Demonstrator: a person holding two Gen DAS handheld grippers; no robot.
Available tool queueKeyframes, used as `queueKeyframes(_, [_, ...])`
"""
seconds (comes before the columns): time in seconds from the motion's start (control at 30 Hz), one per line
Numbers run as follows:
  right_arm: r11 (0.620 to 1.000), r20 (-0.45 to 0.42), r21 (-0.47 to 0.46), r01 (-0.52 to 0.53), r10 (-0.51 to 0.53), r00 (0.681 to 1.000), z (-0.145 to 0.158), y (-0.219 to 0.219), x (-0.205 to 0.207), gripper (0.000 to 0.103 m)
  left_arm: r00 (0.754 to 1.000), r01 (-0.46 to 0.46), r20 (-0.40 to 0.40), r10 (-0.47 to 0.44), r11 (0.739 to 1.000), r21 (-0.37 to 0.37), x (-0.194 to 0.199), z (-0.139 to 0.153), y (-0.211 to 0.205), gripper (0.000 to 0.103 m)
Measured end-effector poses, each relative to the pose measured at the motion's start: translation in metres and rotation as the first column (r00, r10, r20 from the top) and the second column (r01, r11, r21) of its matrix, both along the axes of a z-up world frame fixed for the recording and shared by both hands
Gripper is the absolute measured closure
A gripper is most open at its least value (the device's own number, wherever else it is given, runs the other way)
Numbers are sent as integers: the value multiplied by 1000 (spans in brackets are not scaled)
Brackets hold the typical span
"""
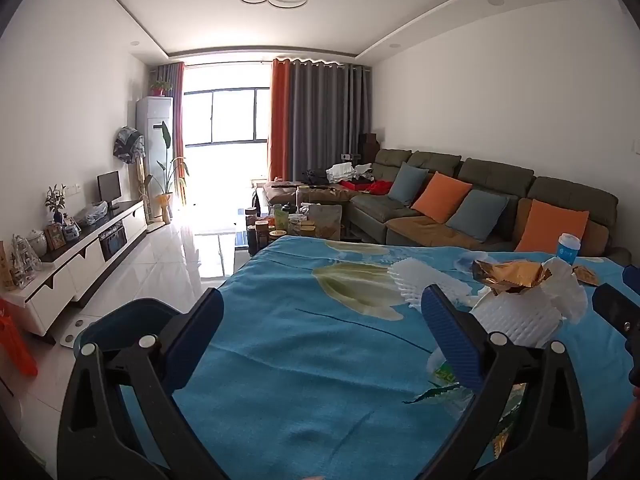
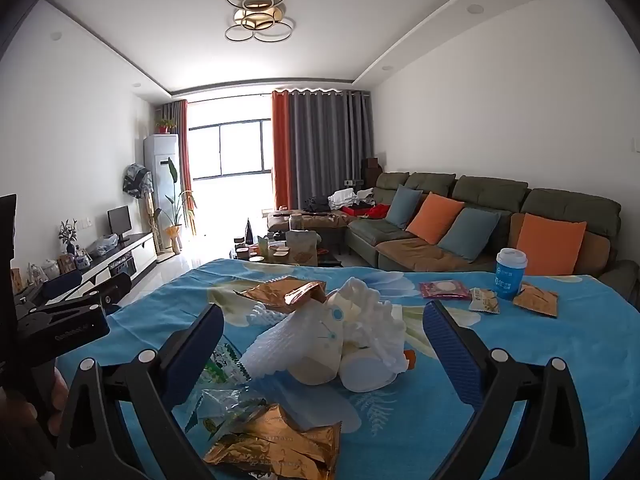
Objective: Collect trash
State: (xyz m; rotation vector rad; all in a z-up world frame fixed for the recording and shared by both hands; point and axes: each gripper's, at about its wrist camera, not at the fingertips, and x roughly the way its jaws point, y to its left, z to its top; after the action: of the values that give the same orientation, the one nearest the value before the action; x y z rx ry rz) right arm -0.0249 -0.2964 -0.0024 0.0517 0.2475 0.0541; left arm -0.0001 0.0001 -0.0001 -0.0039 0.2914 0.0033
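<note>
Trash lies on a table under a blue flowered cloth (image 2: 520,360). In the right wrist view, white foam netting and crumpled tissue (image 2: 320,340) lie in a heap between the fingers of my right gripper (image 2: 324,340), which is open and empty. A gold wrapper (image 2: 280,444) lies near, another gold wrapper (image 2: 288,292) behind the heap. Small wrappers (image 2: 484,300) and a blue paper cup (image 2: 510,274) sit far right. My left gripper (image 1: 320,324) is open and empty over bare cloth; the foam heap (image 1: 520,312) is to its right.
A green sofa (image 2: 480,216) with orange and blue cushions runs along the right wall. A cluttered coffee table (image 2: 280,248) stands beyond the table. A white TV cabinet (image 1: 88,248) lines the left wall. A blue chair back (image 1: 128,320) is at the table's left edge.
</note>
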Motion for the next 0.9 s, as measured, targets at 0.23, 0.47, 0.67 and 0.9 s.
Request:
queueKeyframes(0.23, [1000, -8, 5, 0, 0, 1000, 1, -2, 0, 7, 1000, 8, 2, -8, 1000, -1, -4, 0, 2, 6])
queueKeyframes(0.47, [1000, -8, 5, 2, -2, 1000, 0, -2, -1, 7, 1000, 6, 20, -6, 1000, 7, -8, 9, -1, 6])
queueKeyframes(0.67, [1000, -6, 13, 1, 0, 1000, -4, -3, 1, 7, 999, 0, 39, 0, 1000, 5, -4, 1, -6, 6])
queueKeyframes(0.9, [1000, -2, 13, 2, -2, 1000, -4, -3, 1, 7, 999, 0, 44, 0, 1000, 2, -6, 0, -6, 6])
